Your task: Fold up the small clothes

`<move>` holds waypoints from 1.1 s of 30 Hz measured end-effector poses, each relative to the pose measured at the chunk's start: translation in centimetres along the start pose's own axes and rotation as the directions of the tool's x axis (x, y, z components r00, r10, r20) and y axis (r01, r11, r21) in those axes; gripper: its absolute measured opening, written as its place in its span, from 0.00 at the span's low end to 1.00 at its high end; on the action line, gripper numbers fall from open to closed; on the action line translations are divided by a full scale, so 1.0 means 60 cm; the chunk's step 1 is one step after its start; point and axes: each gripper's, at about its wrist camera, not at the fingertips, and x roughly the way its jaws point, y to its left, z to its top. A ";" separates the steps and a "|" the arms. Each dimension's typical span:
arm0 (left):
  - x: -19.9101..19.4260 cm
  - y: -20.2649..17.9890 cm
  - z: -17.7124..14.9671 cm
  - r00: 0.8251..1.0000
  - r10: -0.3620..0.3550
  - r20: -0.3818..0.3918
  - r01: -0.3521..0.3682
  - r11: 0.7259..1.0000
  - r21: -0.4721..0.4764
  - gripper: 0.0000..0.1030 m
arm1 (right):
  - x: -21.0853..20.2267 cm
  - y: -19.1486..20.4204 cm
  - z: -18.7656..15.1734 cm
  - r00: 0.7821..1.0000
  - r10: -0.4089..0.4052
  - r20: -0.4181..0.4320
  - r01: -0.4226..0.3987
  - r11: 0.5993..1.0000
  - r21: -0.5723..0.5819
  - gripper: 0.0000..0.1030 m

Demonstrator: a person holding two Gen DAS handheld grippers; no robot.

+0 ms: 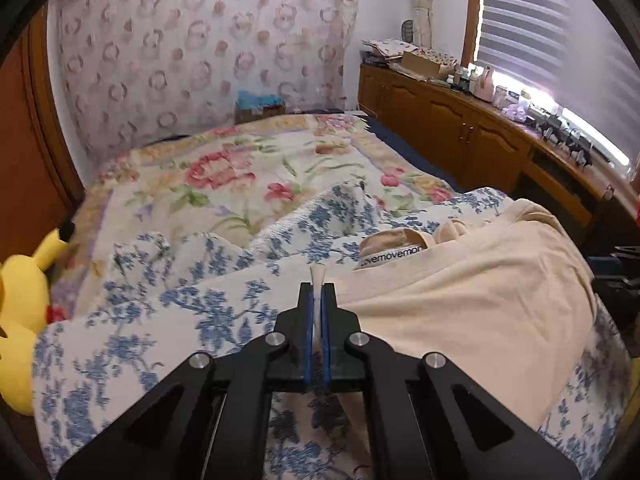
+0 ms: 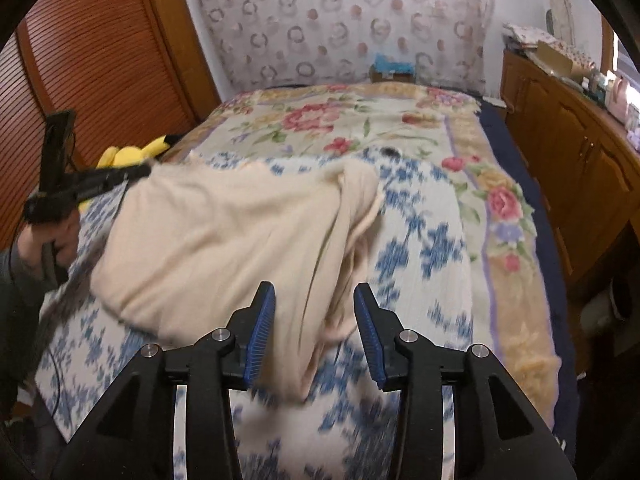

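A cream garment (image 1: 460,292) with a lettered neck band (image 1: 390,255) lies on a blue-flowered white cloth (image 1: 152,320) on the bed. My left gripper (image 1: 318,286) is shut on a pinched edge of the garment, which sticks up between its fingers. In the right wrist view the garment (image 2: 224,236) stretches from the left gripper (image 2: 138,172) at the left down toward the camera. My right gripper (image 2: 316,312) is open, its blue pads (image 2: 262,328) on either side of a hanging fold of the garment.
A floral quilt (image 2: 320,120) covers the far bed. A yellow plush toy (image 1: 20,308) lies at the left edge. A wooden cabinet (image 1: 460,128) with clutter runs along the right, below a blinded window. A slatted wooden door (image 2: 92,52) stands on the left.
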 end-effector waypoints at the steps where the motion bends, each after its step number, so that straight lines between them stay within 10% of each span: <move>1: -0.003 0.000 -0.003 1.000 0.000 0.002 0.000 1.000 0.002 0.01 | -0.003 0.002 -0.010 1.000 0.011 -0.010 -0.011 1.000 0.001 0.40; 7: -0.003 -0.006 -0.012 1.000 0.011 0.004 -0.011 1.000 0.023 0.01 | 0.008 0.003 -0.046 0.996 0.033 -0.081 -0.034 0.999 -0.014 0.40; 14: 0.020 -0.003 -0.007 0.999 0.048 -0.008 -0.048 0.999 0.024 0.01 | 0.007 0.012 -0.063 0.996 -0.024 -0.088 0.014 0.994 -0.112 0.00; 19: 0.019 0.005 -0.005 0.998 0.058 -0.004 -0.058 0.998 0.009 0.01 | -0.061 -0.041 -0.051 0.976 -0.217 0.008 0.217 0.975 -0.057 0.00; 24: 0.013 -0.002 -0.003 0.999 0.052 0.003 -0.053 0.998 0.033 0.01 | -0.076 -0.044 -0.047 0.993 -0.100 0.061 0.100 0.995 0.003 0.00; 28: 0.011 -0.012 -0.004 0.999 0.054 0.002 -0.054 0.997 0.048 0.01 | -0.049 -0.006 -0.040 0.999 -0.020 0.048 0.021 0.999 -0.028 0.31; 33: 0.012 -0.014 -0.006 0.998 0.062 -0.003 -0.061 0.997 0.047 0.01 | 0.005 0.021 -0.045 0.998 0.054 -0.024 -0.055 0.998 -0.026 0.31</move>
